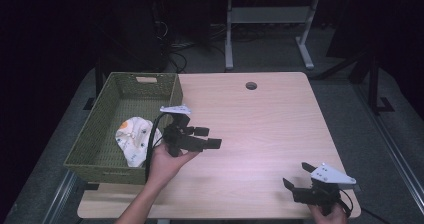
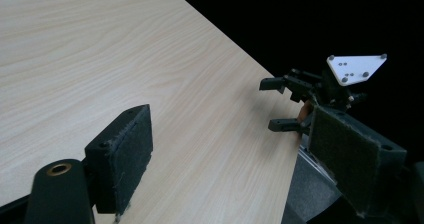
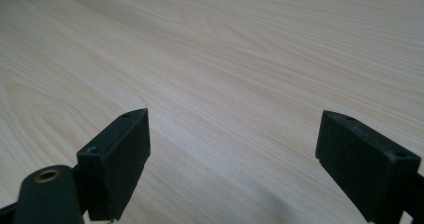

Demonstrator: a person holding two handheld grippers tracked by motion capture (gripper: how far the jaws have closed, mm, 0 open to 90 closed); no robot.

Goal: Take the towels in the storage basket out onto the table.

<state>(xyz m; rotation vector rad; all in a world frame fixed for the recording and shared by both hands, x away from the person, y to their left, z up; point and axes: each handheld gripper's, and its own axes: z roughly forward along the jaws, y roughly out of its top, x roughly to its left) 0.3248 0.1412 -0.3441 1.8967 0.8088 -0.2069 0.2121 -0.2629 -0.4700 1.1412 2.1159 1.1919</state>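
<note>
Right gripper (image 1: 298, 180) at the table's (image 1: 270, 129) near right corner, jaws spread wide and empty over bare wood. Left gripper (image 1: 209, 137), held in a hand (image 1: 167, 163) just beside the basket (image 1: 100, 129), likewise released and empty. Cloth (image 1: 133, 139) lies bunched inside the basket near its front right corner. Judged stage: cloth deposited, nothing visibly left on the tabletop to move
</note>
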